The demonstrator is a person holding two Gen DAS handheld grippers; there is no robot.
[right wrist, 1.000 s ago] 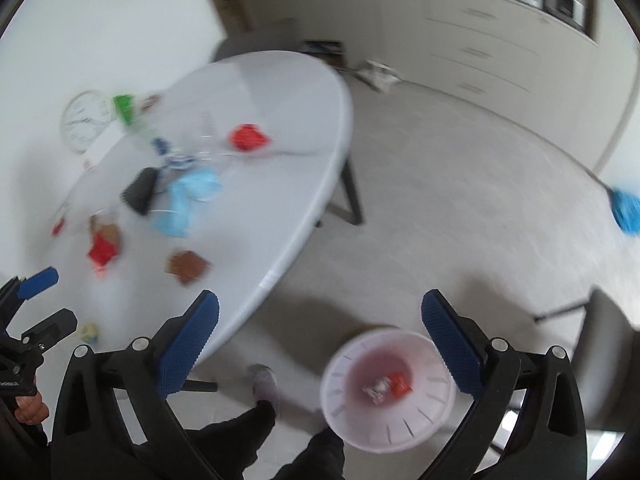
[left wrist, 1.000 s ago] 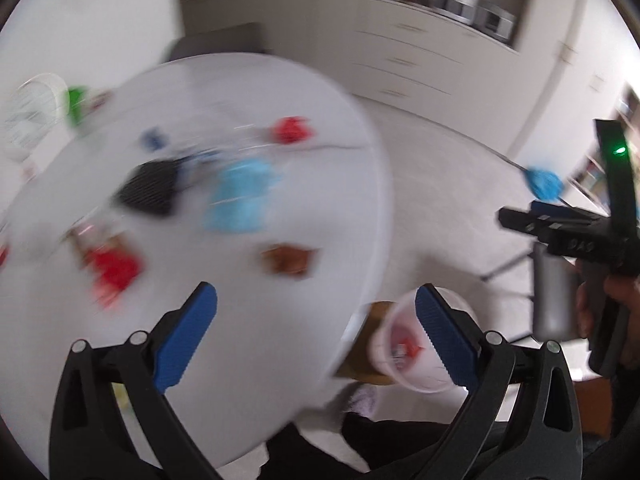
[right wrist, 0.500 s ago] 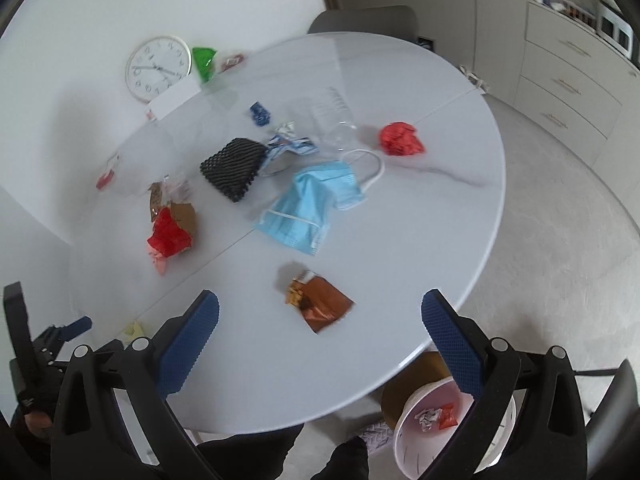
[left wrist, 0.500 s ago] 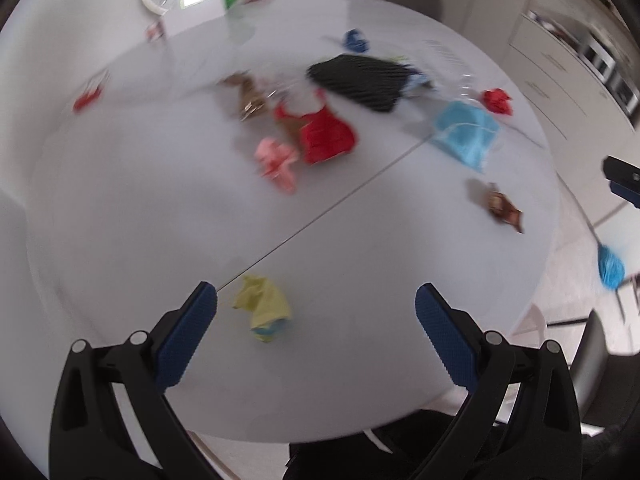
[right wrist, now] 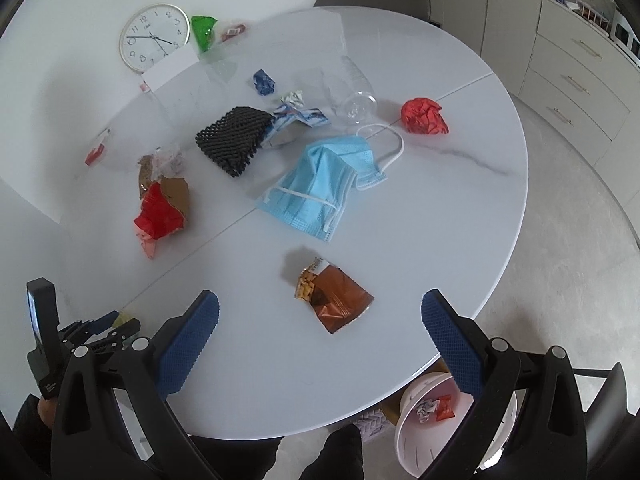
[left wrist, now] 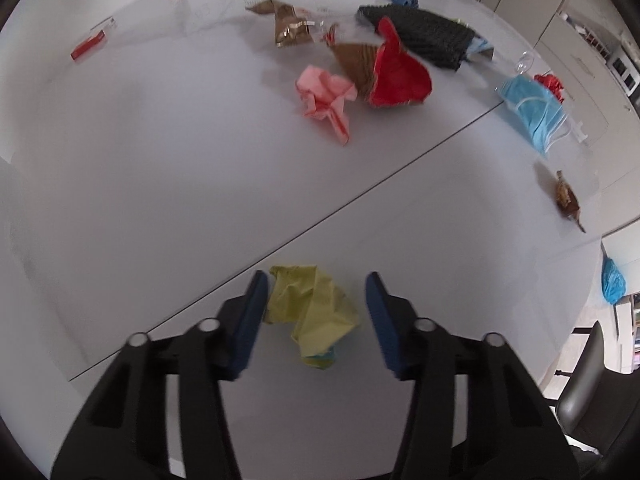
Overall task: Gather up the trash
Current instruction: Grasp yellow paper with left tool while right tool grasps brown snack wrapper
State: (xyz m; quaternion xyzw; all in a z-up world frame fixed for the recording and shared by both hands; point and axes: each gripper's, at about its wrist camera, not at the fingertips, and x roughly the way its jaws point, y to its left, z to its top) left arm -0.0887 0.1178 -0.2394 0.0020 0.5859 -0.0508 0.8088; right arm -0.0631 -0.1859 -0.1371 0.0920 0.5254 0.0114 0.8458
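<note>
- Since the earlier frame the left tool (left wrist: 312, 292) has swung from the worktop's edge and the bin down over the yellow crumpled paper (left wrist: 310, 310), and its blue pads have drawn in from wide to narrow
- Left tool jaws are closing with the yellow crumpled paper between them; the left pad sits against the paper's edge, while a sliver of worktop (left wrist: 120, 160) shows between the paper and the right pad
- Yellow crumpled paper lies on the near part of the white round worktop, just beside the seam that crosses it
- Farther back in the left wrist view lie a pink crumpled paper (left wrist: 326, 98) and a red and brown wrapper (left wrist: 386, 68), touching each other
- Behind them sits a black mesh sleeve (left wrist: 416, 36), and toward the right edge a blue face mask (left wrist: 534, 114)
- In the right wrist view the left tool shows small at the lower left, low over the worktop, with a scrap of yellow at its tips
- Right tool (right wrist: 320, 312) hangs over the near edge of the worktop with its jaws wide and nothing between them
- Just beyond its pads lies a brown snack wrapper (right wrist: 336, 300), and past that the blue face mask
- A red crumpled paper (right wrist: 424, 116) rests near the far right rim
- Below the worktop's edge at the lower right stands a pale bin (right wrist: 436, 428) with a few scraps inside
</note>
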